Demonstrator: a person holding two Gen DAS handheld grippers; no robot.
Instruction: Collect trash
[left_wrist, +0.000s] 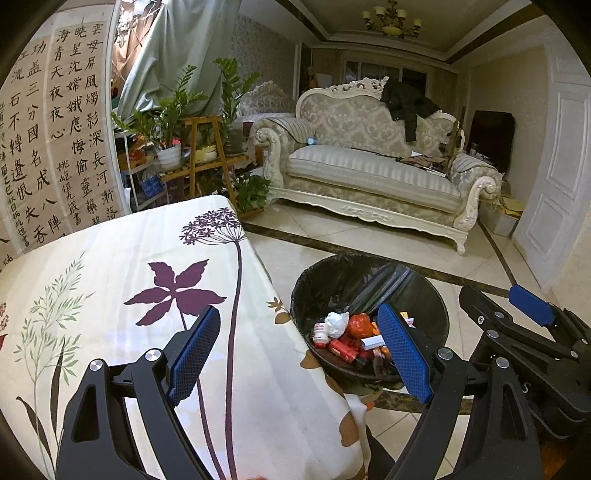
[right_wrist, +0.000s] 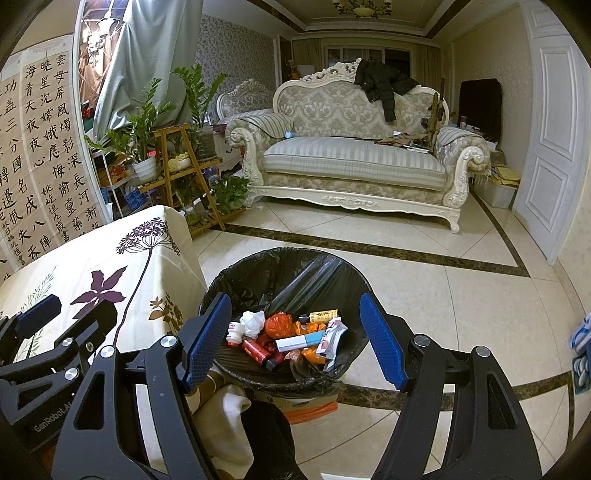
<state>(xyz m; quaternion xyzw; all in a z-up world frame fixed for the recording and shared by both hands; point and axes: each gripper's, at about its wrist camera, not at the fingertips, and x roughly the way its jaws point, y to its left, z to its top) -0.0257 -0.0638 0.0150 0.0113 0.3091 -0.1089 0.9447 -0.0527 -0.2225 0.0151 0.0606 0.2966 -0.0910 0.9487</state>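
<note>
Both tools hang idle in front of the person. The left gripper (left_wrist: 299, 354) has its blue pads spread wide with nothing between them, one finger over the table edge and the other over the bin. The right gripper (right_wrist: 299, 339) is spread as well, a little less wide, and also holds nothing; it points straight down at the trash bin (right_wrist: 258, 266).

That bin, lined with a black bag, stands on the floor just beside the near corner of the table, and I will place the rest from it. Inside it lies the collected trash (right_wrist: 291, 338): a crumpled white wad, something orange and crinkled, a small red can, a white and blue box, a few wrappers. On the floor against the bin's near side something orange and flat pokes out; I cannot tell what it is.

The tablecloth (left_wrist: 122, 258), cream with purple flowers and green sprigs, is bare over all the part I can see left of the bin. So I judge the job is at or near its end: the litter is in the bin, both grippers have nothing to carry, and no stray piece shows on the table.

Beyond the bin runs pale tiled floor (right_wrist: 424, 280) with a dark border strip, then an ornate white sofa (right_wrist: 354, 158) with a dark jacket over its back. Left of the sofa stand potted plants (right_wrist: 147, 125) on a wooden rack, and calligraphy sheets hang behind the table. A white panelled door is far to the bin's right.
</note>
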